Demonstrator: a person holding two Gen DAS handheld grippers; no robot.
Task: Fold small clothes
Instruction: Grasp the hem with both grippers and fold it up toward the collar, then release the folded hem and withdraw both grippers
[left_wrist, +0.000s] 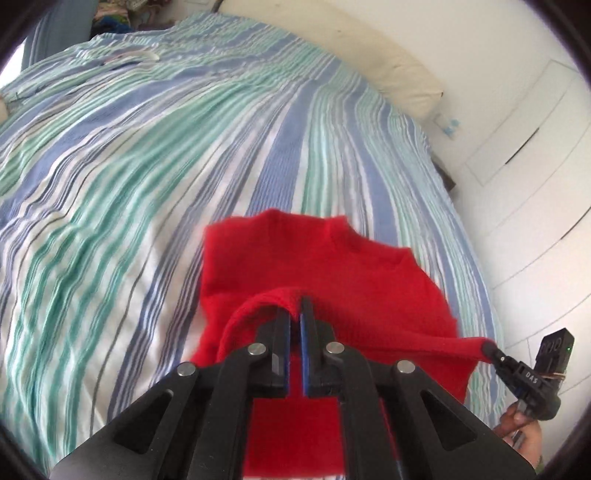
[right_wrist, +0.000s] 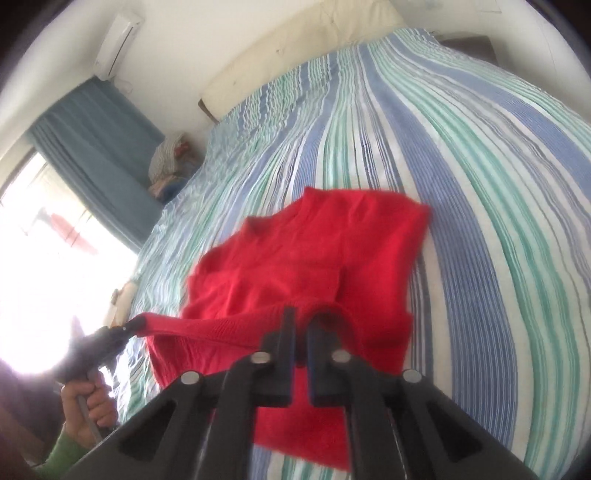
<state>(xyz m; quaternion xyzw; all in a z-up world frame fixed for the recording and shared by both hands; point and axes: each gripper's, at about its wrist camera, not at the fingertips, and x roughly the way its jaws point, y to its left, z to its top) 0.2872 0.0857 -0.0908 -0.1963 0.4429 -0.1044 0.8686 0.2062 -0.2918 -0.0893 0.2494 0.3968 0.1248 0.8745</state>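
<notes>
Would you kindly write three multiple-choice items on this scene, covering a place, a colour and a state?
1. Where does the body of the garment lie?
A. on the striped bedspread
B. on a wooden floor
C. in a basket

2. What colour is the garment?
A. yellow
B. red
C. black

3. What are the two grippers doing?
A. both hang open, away from the cloth
B. only the left one grips the cloth
C. each is closed on the garment's near edge

Answers:
1. A: the red garment is spread over the striped bedspread, as the right wrist view also shows.
2. B: it is bright red in both views.
3. C: the left gripper pinches the ribbed edge, and the right gripper does the same, with the edge stretched between them above the bed.
</notes>
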